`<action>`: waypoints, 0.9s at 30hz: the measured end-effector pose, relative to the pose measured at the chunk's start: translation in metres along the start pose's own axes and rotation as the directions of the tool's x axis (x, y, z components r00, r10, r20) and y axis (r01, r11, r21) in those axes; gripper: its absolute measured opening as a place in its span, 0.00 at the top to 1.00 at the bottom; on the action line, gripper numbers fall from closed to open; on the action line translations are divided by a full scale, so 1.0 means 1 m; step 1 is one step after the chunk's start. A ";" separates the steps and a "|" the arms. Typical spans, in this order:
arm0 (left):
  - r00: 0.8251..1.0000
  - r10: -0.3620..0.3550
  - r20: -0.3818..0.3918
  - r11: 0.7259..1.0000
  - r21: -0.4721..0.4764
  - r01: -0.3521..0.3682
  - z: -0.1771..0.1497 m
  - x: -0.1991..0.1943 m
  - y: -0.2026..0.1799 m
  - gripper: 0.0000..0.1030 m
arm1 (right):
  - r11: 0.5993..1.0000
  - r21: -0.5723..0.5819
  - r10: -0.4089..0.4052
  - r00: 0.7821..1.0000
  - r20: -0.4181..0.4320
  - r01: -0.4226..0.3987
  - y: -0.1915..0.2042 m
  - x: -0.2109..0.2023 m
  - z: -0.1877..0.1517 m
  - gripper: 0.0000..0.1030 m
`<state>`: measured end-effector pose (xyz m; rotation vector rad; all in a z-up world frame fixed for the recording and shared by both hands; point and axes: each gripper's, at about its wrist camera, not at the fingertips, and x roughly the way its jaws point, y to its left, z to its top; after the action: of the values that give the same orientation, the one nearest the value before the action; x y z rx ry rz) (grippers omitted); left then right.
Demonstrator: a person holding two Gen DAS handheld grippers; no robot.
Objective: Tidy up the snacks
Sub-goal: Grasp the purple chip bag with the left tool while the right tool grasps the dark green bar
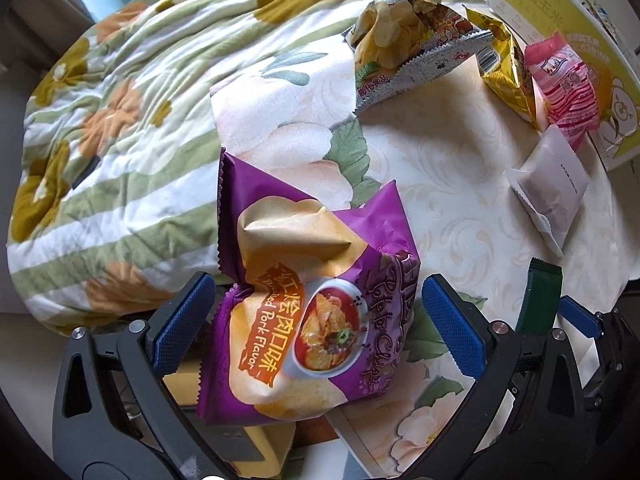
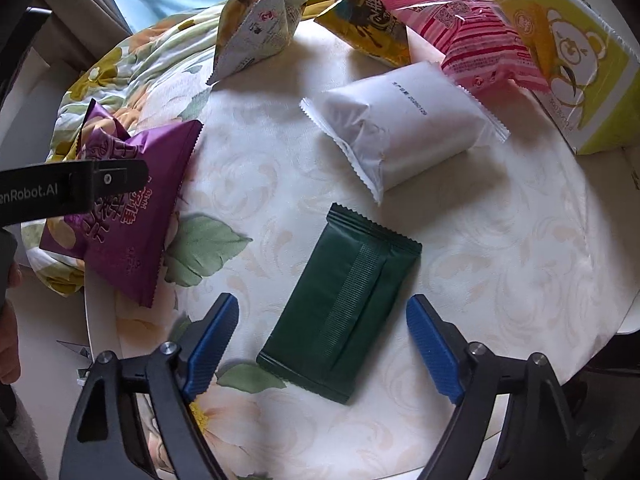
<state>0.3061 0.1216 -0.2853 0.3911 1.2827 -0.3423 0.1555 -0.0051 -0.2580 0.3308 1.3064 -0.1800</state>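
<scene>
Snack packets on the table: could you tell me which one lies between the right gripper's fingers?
The dark green packet: flat, plain, ribbed seam up, between the open right gripper fingers. The white packet and purple chip bag lie farther off.

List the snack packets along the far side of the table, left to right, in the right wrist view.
Purple chip bag → grey-backed chip bag → yellow packet → pink striped packet → yellow-green box.
</scene>
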 end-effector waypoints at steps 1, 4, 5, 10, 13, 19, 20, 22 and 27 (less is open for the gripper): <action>1.000 0.001 -0.001 1.000 0.002 -0.001 0.000 0.001 -0.001 0.01 | 1.000 -0.015 -0.008 1.000 0.005 0.008 0.002 0.000 0.001 0.24; 1.000 0.014 -0.006 1.000 0.011 -0.014 0.001 0.004 -0.002 0.06 | 0.998 -0.058 -0.024 1.000 0.021 0.025 0.009 0.000 0.002 0.33; 1.000 0.020 -0.009 1.000 0.013 -0.019 0.000 0.004 -0.003 0.07 | 0.997 -0.071 -0.029 0.999 0.025 0.030 0.011 0.000 0.003 0.35; 1.000 0.021 -0.009 1.000 -0.001 -0.021 -0.004 0.005 -0.002 0.10 | 0.987 -0.149 -0.058 0.997 0.048 0.064 0.016 0.000 -0.002 0.45; 1.000 0.020 -0.015 1.000 0.003 -0.020 -0.006 0.008 -0.003 0.14 | 0.981 -0.179 -0.069 0.996 0.059 0.079 0.016 0.001 -0.002 0.47; 1.000 0.008 -0.008 1.000 0.012 -0.008 -0.007 0.008 -0.009 0.20 | 0.977 -0.201 -0.064 0.996 0.068 0.077 0.011 0.000 0.001 0.55; 1.000 0.008 -0.007 1.000 0.016 -0.008 -0.007 0.008 -0.011 0.21 | 0.976 -0.203 -0.062 0.996 0.070 0.076 0.009 -0.001 0.001 0.57; 1.000 0.017 0.000 0.999 0.027 -0.017 -0.007 0.007 -0.014 0.24 | 0.974 -0.214 -0.062 0.995 0.074 0.076 0.008 -0.001 0.001 0.59; 1.000 0.016 0.003 1.000 0.022 -0.016 -0.007 0.004 -0.017 0.26 | 0.973 -0.223 -0.045 0.996 0.074 0.061 0.003 -0.006 -0.004 0.60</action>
<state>0.2929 0.1095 -0.2927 0.4187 1.2736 -0.3435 0.1511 -0.0016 -0.2527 0.0953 1.2549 -0.0859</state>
